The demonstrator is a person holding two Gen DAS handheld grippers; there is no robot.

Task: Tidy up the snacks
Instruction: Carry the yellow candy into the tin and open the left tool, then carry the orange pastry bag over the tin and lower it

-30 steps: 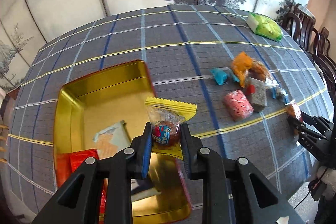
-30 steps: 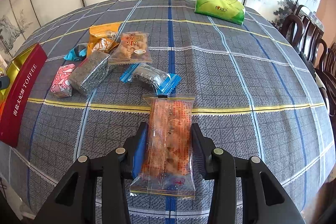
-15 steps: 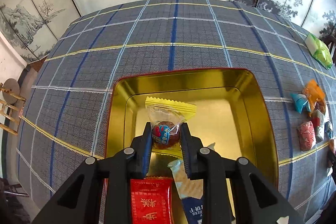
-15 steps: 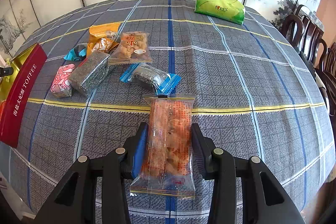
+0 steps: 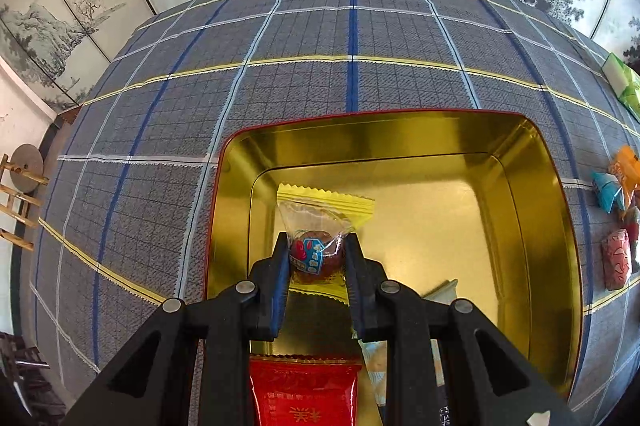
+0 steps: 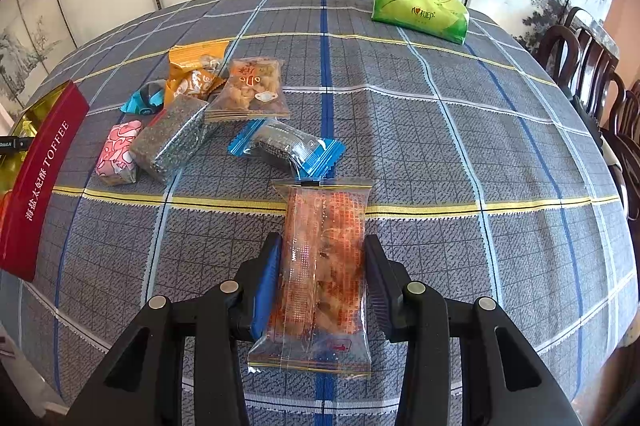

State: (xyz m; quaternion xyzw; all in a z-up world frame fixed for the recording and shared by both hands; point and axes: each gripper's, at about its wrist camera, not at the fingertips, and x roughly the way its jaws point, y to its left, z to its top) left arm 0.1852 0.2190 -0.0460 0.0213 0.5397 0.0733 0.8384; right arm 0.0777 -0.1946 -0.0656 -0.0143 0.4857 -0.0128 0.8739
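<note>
Since a second before, the left gripper point(image 5: 316, 258) had carried its pinched yellow-edged candy point(image 5: 316, 254) over the gold tin point(image 5: 556, 226); light, crinkly, best gripped at its firm centre; the right gripper point(image 6: 322, 266) clamped a soft orange snack pack point(image 6: 324, 258) above the tablecloth point(image 6: 440, 146)

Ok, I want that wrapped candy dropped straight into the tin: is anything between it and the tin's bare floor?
Nothing visible. The left claw holds the candy over the gold tin, with bare floor beyond it. The red packet and a pale wrapper lie nearer the camera, off to the side.
</note>
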